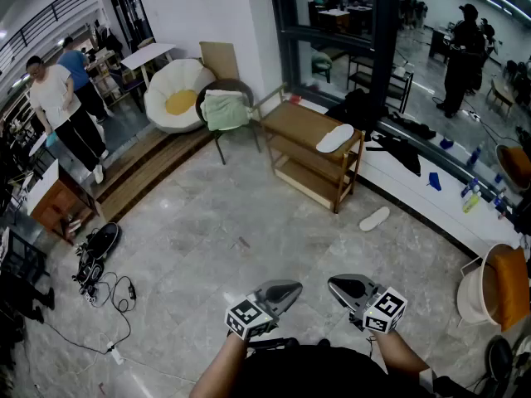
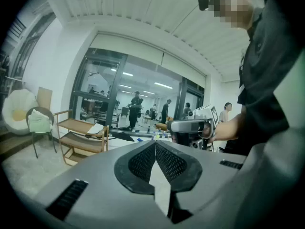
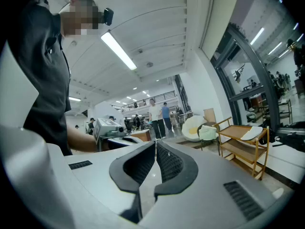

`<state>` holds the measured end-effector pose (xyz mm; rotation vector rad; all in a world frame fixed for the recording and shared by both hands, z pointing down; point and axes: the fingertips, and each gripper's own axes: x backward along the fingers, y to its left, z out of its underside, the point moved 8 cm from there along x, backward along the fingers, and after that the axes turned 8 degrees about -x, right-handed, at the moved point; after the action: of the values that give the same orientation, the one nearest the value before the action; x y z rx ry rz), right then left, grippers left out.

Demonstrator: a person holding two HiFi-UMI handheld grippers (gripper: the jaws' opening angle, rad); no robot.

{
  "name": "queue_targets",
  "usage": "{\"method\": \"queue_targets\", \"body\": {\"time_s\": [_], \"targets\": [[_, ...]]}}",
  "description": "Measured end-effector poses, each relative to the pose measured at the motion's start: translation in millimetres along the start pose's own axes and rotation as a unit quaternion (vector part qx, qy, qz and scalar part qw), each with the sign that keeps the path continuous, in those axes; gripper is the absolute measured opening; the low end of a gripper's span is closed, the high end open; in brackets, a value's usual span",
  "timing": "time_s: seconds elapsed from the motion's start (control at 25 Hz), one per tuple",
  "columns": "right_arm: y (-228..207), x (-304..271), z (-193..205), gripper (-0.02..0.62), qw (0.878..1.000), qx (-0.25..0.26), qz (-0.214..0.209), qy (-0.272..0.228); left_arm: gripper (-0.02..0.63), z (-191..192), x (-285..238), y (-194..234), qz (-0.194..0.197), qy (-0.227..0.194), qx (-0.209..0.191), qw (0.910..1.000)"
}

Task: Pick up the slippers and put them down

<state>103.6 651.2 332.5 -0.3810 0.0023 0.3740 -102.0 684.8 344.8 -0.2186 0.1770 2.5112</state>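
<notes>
One white slipper point(image 1: 334, 138) lies on the top shelf of a wooden rack point(image 1: 292, 121); it also shows in the left gripper view point(image 2: 95, 128) and in the right gripper view point(image 3: 251, 133). A second white slipper point(image 1: 374, 218) rests on the floor just right of the rack. My left gripper point(image 1: 290, 290) and right gripper point(image 1: 338, 287) are held close to my body at the bottom of the head view, pointing toward each other, far from both slippers. The left gripper point(image 2: 155, 144) is shut and empty. The right gripper point(image 3: 156, 143) is shut with nothing in it.
A chair point(image 1: 226, 111) with a green cushion and a round white seat point(image 1: 177, 95) stand left of the rack. Cables and a dark device point(image 1: 97, 255) lie on the floor at left. A person point(image 1: 64, 114) walks at far left. Orange-cushioned chairs point(image 1: 498, 287) stand at right.
</notes>
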Motion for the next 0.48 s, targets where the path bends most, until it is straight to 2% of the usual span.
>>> {"method": "queue_targets", "body": {"time_s": [0.32, 0.48], "targets": [[-12, 6, -6, 0.026, 1.0, 0.004, 0.009, -0.004, 0.011, -4, -12, 5, 0.012, -0.011, 0.005, 0.9999], [-10, 8, -12, 0.028, 0.999, 0.001, 0.005, -0.041, 0.011, -8, -12, 9, 0.01, -0.017, 0.002, 0.9998]]}}
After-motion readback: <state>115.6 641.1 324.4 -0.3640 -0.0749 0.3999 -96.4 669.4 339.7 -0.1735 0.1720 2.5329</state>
